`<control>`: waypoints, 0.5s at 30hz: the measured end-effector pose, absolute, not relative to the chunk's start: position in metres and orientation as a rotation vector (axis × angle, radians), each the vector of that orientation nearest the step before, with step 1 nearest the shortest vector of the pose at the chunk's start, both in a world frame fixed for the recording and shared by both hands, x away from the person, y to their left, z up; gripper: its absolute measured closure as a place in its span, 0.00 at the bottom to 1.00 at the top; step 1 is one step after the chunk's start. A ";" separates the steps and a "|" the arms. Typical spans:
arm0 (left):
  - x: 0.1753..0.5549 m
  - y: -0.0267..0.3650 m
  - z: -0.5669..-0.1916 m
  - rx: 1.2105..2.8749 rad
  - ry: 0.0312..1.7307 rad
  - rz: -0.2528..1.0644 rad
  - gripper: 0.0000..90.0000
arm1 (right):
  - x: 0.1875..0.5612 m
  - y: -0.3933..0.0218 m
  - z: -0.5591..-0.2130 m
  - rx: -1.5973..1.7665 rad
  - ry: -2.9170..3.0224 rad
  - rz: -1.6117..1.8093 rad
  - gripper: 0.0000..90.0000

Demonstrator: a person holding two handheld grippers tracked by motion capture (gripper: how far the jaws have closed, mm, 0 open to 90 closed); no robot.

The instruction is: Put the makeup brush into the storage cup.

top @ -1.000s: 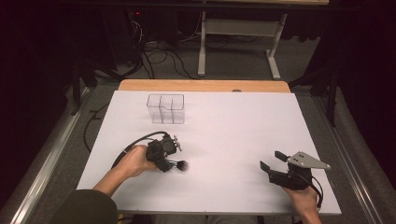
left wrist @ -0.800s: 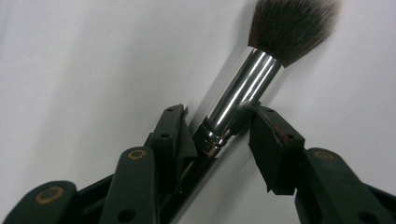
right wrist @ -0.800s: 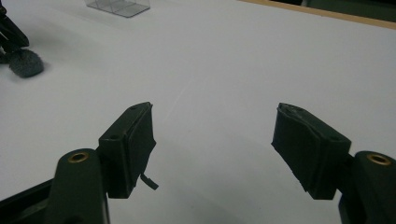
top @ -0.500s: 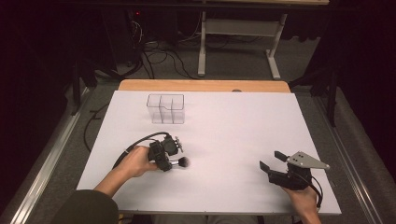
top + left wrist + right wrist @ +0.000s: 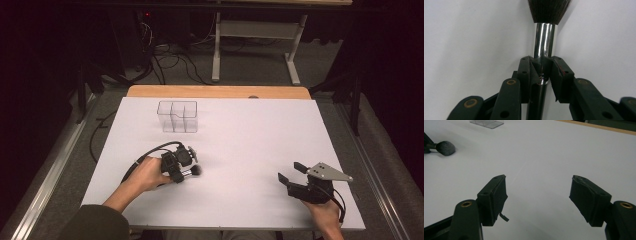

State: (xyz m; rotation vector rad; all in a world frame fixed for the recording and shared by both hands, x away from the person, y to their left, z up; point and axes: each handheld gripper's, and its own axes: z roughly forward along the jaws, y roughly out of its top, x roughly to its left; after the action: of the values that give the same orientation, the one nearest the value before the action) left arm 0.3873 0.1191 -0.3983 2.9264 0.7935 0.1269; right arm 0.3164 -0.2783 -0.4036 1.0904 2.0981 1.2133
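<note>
A makeup brush with a silver ferrule and dark bristles is clamped at its handle by my left gripper, low over the white table at front left. In the high view the left gripper points right with the bristle head sticking out past it. My right gripper rests at front right, jaws wide apart with nothing between them. The brush head lies far off at the upper left of the right gripper view.
A clear plastic organiser with compartments stands at the back left of the white table top. A wooden edge runs along the far side. Cables and a desk frame lie on the floor beyond.
The left gripper with the brush has shifted slightly up and to the right. The right gripper has stayed put.
</note>
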 end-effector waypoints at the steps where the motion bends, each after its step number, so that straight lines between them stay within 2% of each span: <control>1: 0.387 0.119 -0.398 2.926 0.796 0.126 0.79 | 0.316 -0.278 -0.403 1.094 2.099 1.215 0.35; 15: 0.378 0.129 -0.400 2.808 0.877 0.178 0.80 | 0.317 -0.277 -0.403 1.095 2.102 1.205 0.35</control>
State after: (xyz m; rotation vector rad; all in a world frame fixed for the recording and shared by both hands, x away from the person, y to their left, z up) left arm 0.3783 0.1285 -0.3995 2.8083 0.8765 0.1784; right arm 0.3165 -0.2771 -0.4035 1.0946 2.1024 1.2047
